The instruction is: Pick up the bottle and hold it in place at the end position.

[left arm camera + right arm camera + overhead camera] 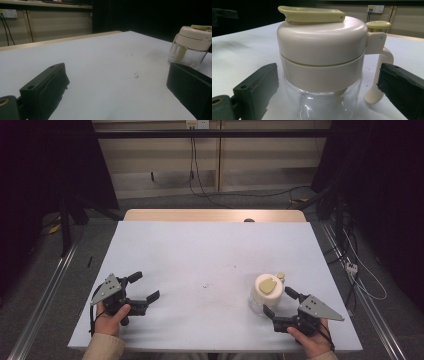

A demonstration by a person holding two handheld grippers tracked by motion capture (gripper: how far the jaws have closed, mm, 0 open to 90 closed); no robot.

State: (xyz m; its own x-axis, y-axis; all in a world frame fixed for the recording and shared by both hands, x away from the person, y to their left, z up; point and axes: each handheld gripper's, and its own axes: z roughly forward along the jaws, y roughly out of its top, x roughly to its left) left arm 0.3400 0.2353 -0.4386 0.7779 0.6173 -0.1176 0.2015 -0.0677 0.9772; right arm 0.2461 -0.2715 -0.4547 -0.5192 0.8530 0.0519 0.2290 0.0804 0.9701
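A clear glass pot with a cream lid and handle (267,292) stands on the white table (210,255) at the right. In the right gripper view the pot (322,62) rises close between the black jaws, which stand wide apart and do not touch it. My right gripper (281,302) is open just in front of the pot. My left gripper (145,286) rests open at the near left with nothing between its jaws. From the left gripper view the pot (191,47) stands far off at the right, behind one jaw.
A wooden table edge (215,215) runs along the far side. Cables (200,180) hang down the back wall and trail over the floor. Metal rails (45,295) flank the table on both sides. A small dark mark (206,284) lies mid-table.
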